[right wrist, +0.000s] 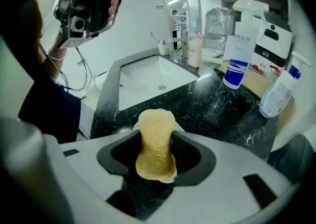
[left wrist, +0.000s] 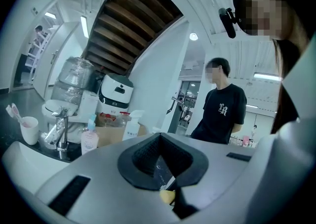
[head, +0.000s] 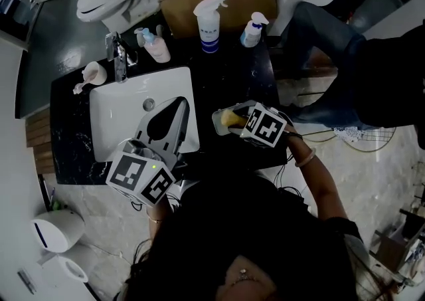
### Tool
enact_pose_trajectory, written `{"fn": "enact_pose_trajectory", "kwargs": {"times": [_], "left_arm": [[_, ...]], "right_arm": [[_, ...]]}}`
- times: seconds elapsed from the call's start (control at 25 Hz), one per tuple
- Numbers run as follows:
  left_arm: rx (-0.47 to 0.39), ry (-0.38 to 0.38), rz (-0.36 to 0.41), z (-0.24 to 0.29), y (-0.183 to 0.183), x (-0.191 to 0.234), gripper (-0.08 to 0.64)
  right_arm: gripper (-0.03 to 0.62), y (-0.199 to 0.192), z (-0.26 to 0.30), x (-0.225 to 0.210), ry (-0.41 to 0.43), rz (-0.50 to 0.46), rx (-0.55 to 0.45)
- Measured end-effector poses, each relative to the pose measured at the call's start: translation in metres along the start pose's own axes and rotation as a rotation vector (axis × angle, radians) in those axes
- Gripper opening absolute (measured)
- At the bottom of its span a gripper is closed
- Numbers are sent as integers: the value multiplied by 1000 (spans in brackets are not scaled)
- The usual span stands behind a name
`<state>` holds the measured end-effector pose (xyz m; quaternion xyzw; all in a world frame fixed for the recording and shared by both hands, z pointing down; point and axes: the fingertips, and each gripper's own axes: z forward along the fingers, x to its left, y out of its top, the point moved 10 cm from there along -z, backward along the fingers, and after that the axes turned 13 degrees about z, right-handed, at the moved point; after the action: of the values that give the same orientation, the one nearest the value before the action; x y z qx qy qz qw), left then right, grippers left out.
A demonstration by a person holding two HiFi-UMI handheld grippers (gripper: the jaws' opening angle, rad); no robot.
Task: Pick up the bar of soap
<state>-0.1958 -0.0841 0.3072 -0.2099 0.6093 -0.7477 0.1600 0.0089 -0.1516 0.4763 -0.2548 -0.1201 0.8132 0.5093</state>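
The bar of soap point(right wrist: 154, 131) is clamped across its narrow waist by the jaws of the right hand-held gripper point(right wrist: 157, 155), and its long axis runs out along those jaws. It is held over a soap dish point(head: 218, 120) near the front edge of the counter point(right wrist: 222, 107), right of the sink point(head: 113, 103). Whether it is clear of the dish cannot be told. The left hand-held gripper point(head: 171, 108) is held over the sink, its jaws together and empty. A straight lift is judged sufficient.

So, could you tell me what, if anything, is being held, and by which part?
The right gripper clamps the bar of soap across its middle, jaws on its long sides. The left gripper is shut, empty.
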Motion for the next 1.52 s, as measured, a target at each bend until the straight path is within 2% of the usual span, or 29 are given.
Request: {"fn": "enact_pose_trajectory", "kwargs": {"times": [0.36, 0.68, 1.0, 1.52], "left_arm": [[4, -17, 12, 7, 3, -10, 0], [5, -38, 18, 14, 7, -18, 0], [10, -58, 25, 20, 7, -24, 0], [15, -84, 44, 26, 11, -33, 0]], "right_arm": [[195, -5, -18, -5, 44, 137, -157], [195, -6, -46, -7, 84, 262, -364], [195, -7, -73, -7, 120, 330, -571], [195, -1, -108, 2, 276, 351, -836]]}}
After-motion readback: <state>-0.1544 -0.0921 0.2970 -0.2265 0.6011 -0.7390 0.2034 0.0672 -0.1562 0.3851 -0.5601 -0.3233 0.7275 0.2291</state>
